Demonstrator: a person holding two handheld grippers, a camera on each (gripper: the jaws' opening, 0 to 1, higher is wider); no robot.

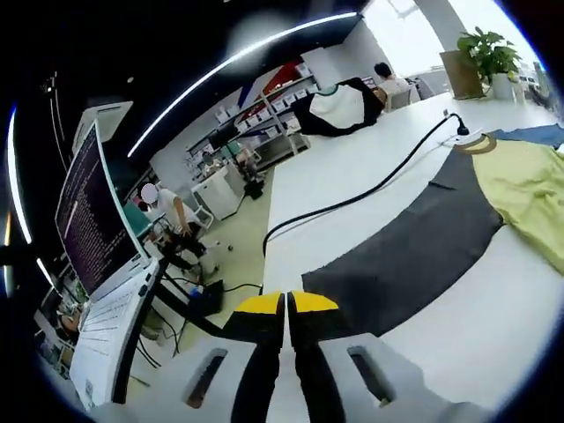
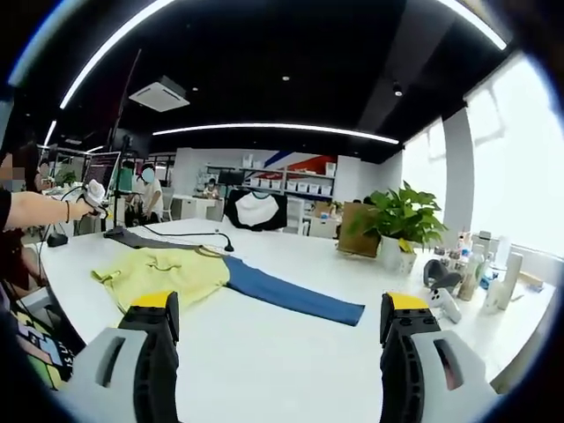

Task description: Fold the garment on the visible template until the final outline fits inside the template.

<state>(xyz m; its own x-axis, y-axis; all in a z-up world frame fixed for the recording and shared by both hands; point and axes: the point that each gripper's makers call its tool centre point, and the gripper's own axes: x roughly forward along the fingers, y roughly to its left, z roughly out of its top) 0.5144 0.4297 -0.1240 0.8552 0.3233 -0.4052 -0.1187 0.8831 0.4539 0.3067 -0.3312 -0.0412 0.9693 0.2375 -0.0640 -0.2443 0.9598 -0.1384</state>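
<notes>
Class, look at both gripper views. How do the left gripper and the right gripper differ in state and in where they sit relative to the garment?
1. The left gripper has its jaws shut together, while the right gripper has its jaws wide apart.
2. The left gripper sits at the edge of the garment's dark grey sleeve; the right gripper hangs back over bare white table, apart from the garment.
Both have yellow-tipped black jaws.

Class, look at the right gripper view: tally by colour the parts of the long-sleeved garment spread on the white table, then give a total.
Yellow-green body: 1
Blue sleeve: 1
Dark grey sleeve: 1
Total: 3 coloured parts, all one garment lying flat on the white table.
</notes>
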